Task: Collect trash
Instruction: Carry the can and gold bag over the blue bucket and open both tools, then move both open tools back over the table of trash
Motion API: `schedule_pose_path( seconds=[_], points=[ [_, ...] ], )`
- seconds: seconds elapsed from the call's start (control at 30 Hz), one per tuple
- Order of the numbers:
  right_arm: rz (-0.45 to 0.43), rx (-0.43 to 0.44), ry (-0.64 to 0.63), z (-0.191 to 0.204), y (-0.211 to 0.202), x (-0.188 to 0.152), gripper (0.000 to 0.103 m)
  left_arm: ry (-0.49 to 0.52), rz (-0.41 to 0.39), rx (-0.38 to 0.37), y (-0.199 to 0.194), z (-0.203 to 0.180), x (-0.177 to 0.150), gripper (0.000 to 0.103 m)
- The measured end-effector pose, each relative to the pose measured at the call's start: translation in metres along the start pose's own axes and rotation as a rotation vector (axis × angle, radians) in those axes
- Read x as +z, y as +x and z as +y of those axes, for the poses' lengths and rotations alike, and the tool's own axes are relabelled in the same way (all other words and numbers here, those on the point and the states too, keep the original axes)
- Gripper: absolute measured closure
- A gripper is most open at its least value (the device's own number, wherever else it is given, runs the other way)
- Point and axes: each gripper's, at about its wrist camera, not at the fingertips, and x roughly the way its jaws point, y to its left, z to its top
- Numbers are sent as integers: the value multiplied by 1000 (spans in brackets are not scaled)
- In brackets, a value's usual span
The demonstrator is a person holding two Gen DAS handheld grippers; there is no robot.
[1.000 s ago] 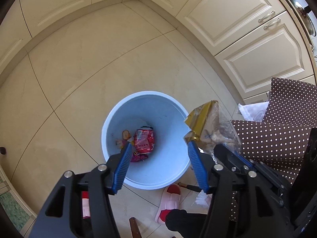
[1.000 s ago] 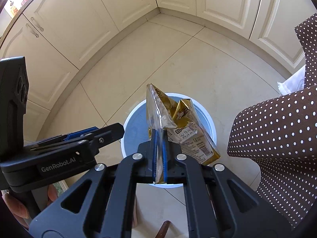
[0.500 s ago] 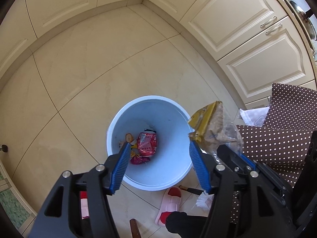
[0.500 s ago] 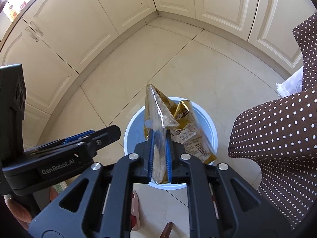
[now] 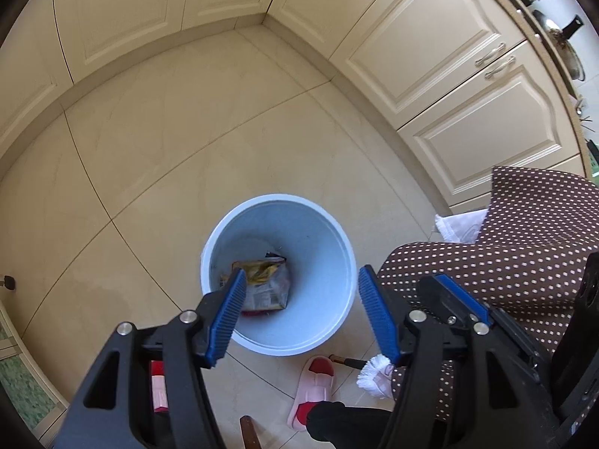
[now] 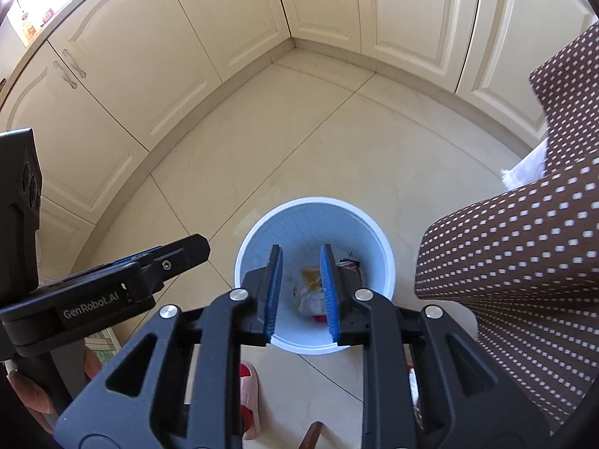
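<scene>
Since the earlier frame, the gold snack bag has left our right tongs and now lies at the bottom of the pale blue bin, on top of a red wrapper that only shows at its edge. Both tongs have also come up a little, so the bin looks smaller under them.

We go from left to right. Our left tongs stand wide open and hold nothing; below and between their blue pads we see the bin and the bag in it. In the right wrist view the left tongs appear to the left of the right ones, with a hand on their handle. The jaws of our right tongs are opening, with a narrow gap and nothing between them; the bag is far below, seen through this gap. Under the tongs, on the floor, there is a pink slipper. To the right of the right tongs hangs a brown cloth with white dots.
</scene>
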Motion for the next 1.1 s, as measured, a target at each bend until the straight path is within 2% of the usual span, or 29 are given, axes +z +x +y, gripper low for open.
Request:
schedule_pose_path(
  seconds=[0.13,0.3,0.33,0.4,0.43,0.47,0.63,0.77,0.9,1.0,1.1],
  points=[
    [-61,-30,-21,5,-39,1,82,23,-48,-39,-33,-14,-5,42],
    [-190,-55,-30,1,-120,1,82,97,-153,-82,-98,-55,-17,42],
    [-222,-65,-34,-1,-140,0,80,111,-173,-94,-111,-64,-20,42],
    [-275,-63,-31,-5,-175,-4,70,155,-224,-131,-144,-90,-29,42],
    [-296,-59,-29,-8,-189,-6,59,172,-240,-140,-155,-99,-32,40],
    [-333,-62,-29,-12,-213,-10,56,204,-270,-149,-172,-116,-38,39],
    [-475,-123,-26,-37,-302,-35,56,324,-349,-194,-219,-192,-68,33],
    [-546,-194,0,-77,-362,-64,55,430,-339,-224,-230,-256,-95,33],
    [-571,-285,71,-142,-403,-89,55,545,-291,-264,-222,-331,-121,33],
    [-553,-348,121,-185,-420,-104,55,614,-257,-262,-207,-374,-138,33],
    [-482,-407,160,-238,-425,-111,55,678,-218,-243,-187,-415,-151,33]
  ],
)
